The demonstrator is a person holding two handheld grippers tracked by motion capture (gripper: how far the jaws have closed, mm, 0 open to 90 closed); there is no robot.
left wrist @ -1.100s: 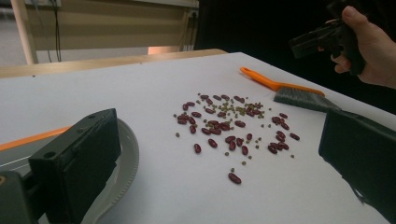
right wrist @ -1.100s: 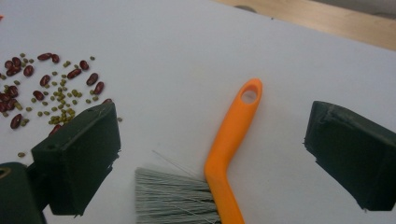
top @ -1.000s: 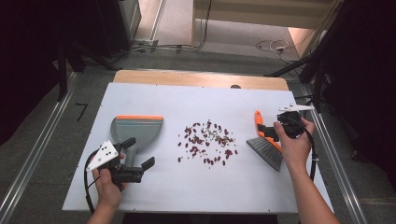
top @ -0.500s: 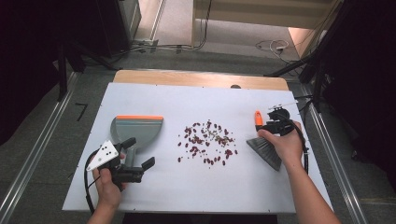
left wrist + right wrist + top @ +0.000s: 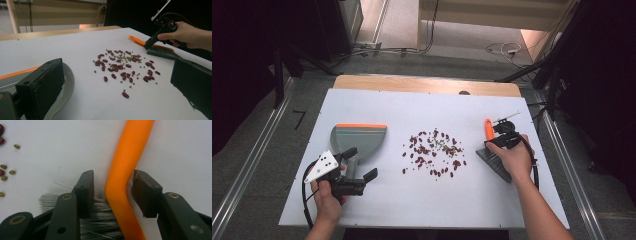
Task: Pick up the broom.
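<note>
A small brush lies at the table's right, orange handle (image 5: 488, 128) pointing away and grey bristles (image 5: 493, 161) toward the person. My right gripper (image 5: 495, 136) is lowered over it, open, one jaw on each side of the orange handle (image 5: 125, 157), just above the bristles (image 5: 100, 220). A grey dustpan (image 5: 358, 136) with an orange lip lies at the left. My left gripper (image 5: 361, 163) is held at its near end, open, jaws wide apart and gripping nothing. Red and green beans (image 5: 434, 152) are scattered in the middle. The left gripper view shows the beans (image 5: 122, 67), the brush (image 5: 160, 52) and the dustpan rim (image 5: 68, 82).
The white board (image 5: 422, 200) lies on a wooden table whose far edge (image 5: 427, 84) shows behind it. Metal rails run along both sides on the floor, and cables lie beyond the table. A black cable trails from each gripper.
My right gripper has dropped from above the brush toward the table and moved left, its jaws now astride the orange handle. The left gripper and dustpan have stayed put.
</note>
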